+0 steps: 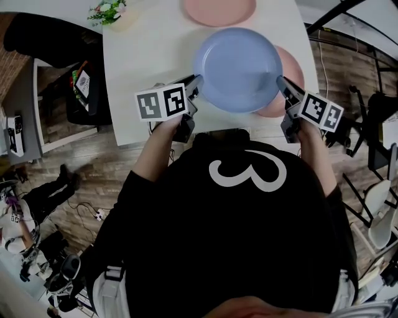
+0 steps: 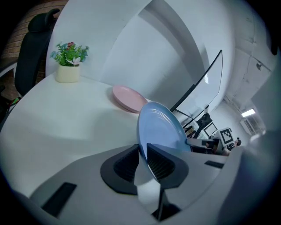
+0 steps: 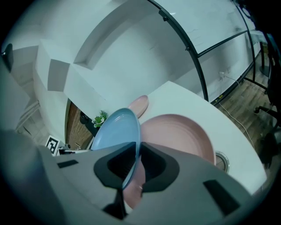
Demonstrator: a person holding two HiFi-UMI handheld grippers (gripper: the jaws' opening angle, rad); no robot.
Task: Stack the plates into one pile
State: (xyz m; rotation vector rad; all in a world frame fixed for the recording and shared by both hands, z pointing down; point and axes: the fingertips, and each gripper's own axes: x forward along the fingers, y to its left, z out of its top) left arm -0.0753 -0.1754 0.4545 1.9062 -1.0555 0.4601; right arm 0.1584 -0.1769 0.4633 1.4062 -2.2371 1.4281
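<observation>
Round, smooth blue plate (image 1: 237,68) pinched by its thin rim: left tool (image 1: 197,82) clamped on one side, right tool (image 1: 282,82) clamped on the other. Held over a round pink plate (image 1: 293,69) on the flat white worktop (image 1: 149,56). Second pink plate (image 1: 219,9) farther back.

Sideways white "3" mark (image 1: 268,185) on black shirt (image 1: 186,242).

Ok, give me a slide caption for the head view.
Left tool and right tool hold the blue plate by its rim, partly over a pink plate.
</observation>
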